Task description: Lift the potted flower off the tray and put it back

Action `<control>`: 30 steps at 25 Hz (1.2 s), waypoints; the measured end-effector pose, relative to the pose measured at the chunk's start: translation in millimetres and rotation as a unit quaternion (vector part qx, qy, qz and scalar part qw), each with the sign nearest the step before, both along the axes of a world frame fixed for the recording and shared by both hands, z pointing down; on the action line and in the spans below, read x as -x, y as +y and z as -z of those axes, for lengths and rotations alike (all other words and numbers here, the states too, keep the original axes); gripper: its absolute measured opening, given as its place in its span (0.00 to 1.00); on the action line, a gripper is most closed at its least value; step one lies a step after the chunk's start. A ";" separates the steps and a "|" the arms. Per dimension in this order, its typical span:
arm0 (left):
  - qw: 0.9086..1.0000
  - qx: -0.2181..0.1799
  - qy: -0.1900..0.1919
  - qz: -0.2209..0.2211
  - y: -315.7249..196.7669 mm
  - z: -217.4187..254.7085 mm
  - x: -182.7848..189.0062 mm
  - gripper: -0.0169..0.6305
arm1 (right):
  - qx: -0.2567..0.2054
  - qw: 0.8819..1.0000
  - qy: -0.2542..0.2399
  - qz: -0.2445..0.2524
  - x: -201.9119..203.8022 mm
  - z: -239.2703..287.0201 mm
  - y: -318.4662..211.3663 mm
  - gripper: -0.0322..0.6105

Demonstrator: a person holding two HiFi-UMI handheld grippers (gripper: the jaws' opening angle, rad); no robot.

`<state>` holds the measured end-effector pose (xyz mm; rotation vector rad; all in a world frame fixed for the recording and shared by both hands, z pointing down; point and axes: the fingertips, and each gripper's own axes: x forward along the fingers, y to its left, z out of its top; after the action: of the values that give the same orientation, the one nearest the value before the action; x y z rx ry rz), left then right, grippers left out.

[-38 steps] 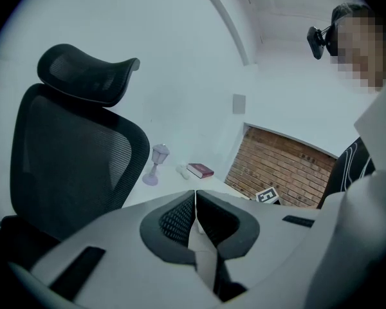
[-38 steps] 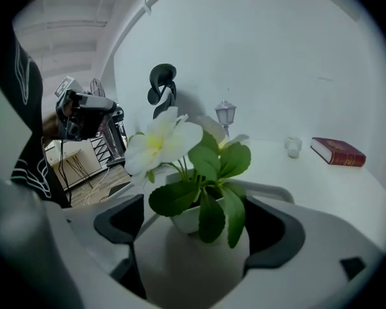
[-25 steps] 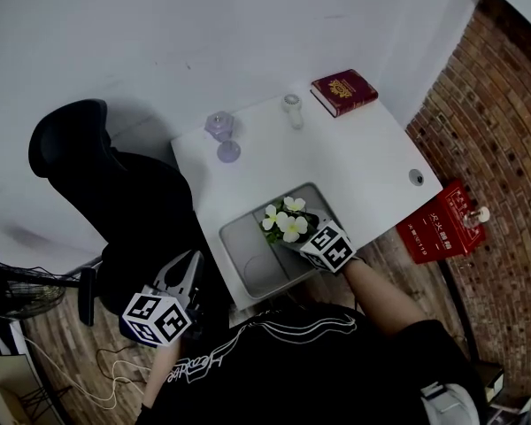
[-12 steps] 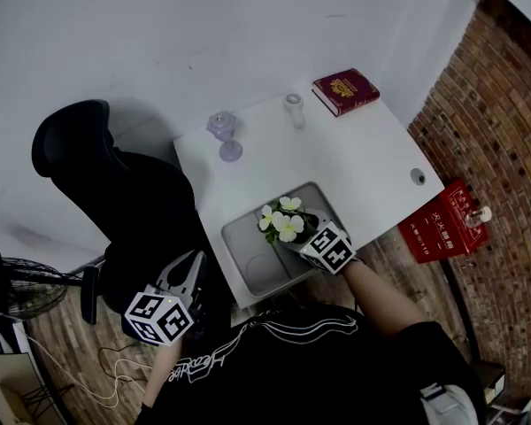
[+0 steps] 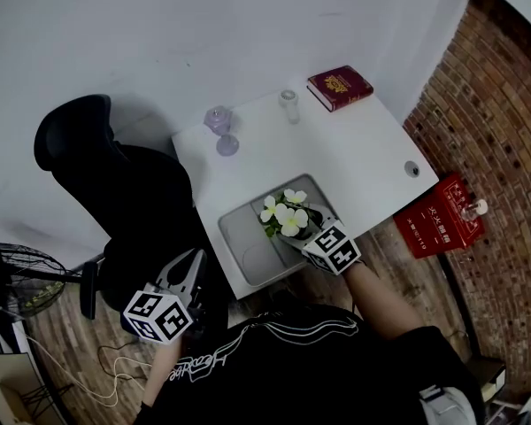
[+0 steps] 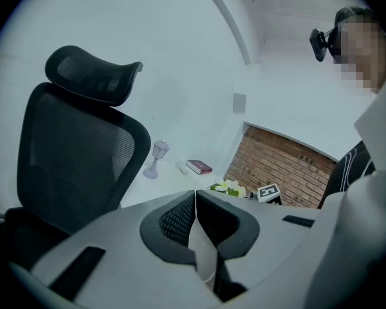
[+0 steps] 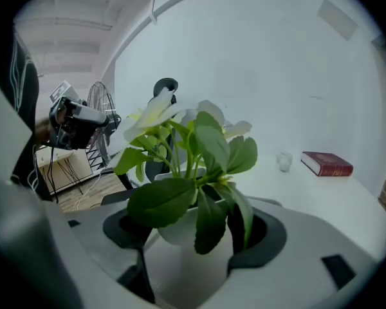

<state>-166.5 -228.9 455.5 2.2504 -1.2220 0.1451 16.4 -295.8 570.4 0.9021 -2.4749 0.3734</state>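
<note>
Right gripper view shows the right gripper point(image 7: 192, 230) clamped on the white pot of the potted flower point(image 7: 180, 172), at the right end of the tray point(image 5: 243, 237). The left gripper point(image 6: 194, 206) hangs beyond the front-left corner of the table point(image 5: 354, 158), jaws together, empty.

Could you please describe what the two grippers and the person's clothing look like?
The left gripper and right gripper both have pale grey bodies with dark pads, ribbed on the left one. Each carries a white cube printed with black square markers. The person wears a black top with thin white lines.
</note>
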 end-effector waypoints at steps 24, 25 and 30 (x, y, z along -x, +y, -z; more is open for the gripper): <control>0.997 -0.009 0.010 -0.074 111.4 2.7 -39.4 0.08 | -0.080 0.993 -0.082 -0.022 -7.3 91.8 166.8 0.59; 0.997 -0.008 0.010 -0.078 115.4 1.1 -40.7 0.08 | -0.078 0.993 -0.082 -0.024 -8.0 90.3 172.2 0.59; 0.996 -0.004 0.011 -0.090 125.8 -3.9 -42.3 0.08 | -0.072 0.993 -0.090 -0.036 -9.1 87.6 188.4 0.59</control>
<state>-124.2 -103.1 459.5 2.3606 -1.0096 0.1836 25.5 -107.4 482.8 1.0597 -2.6666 0.3153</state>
